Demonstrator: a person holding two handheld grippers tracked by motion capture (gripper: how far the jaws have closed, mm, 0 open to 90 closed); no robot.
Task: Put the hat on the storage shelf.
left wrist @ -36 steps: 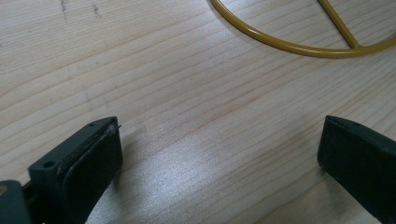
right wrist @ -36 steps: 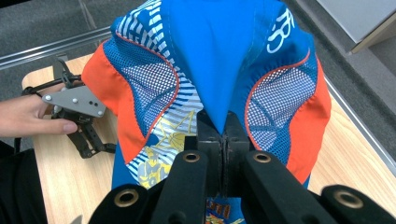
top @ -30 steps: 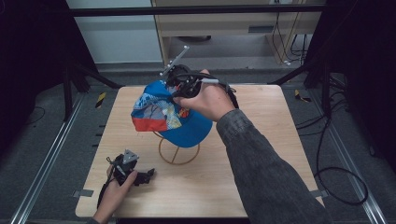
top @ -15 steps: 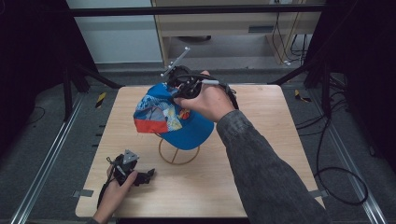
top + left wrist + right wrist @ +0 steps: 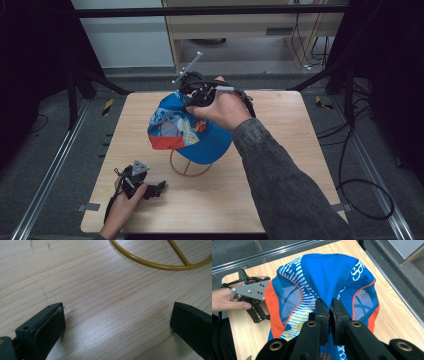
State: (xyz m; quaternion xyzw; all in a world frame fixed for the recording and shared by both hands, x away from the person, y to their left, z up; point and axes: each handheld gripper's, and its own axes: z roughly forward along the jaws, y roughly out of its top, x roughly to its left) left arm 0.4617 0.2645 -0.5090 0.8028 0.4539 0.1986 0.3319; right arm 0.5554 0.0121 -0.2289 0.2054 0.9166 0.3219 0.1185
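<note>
Little moved since earlier frame: your right gripper [image 5: 329,312] jaws just eased slightly, fold of soft blue-orange fabric cap [image 5: 192,127] pinched between, cap draped on yellow wire stand [image 5: 160,263]. Light, floppy; grip crown fabric. Left gripper [image 5: 145,185] wide open, empty.

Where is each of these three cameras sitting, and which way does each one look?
High view: above the person's side, looking forward and down at the table; both forearms show.
Left gripper view: rides the left gripper, looking down at bare wood and the yellow wire stand; its jaws stand wide apart.
Right gripper view: rides the right gripper, pinching the blue cap.
Shared: all three show the tabletop.
</note>
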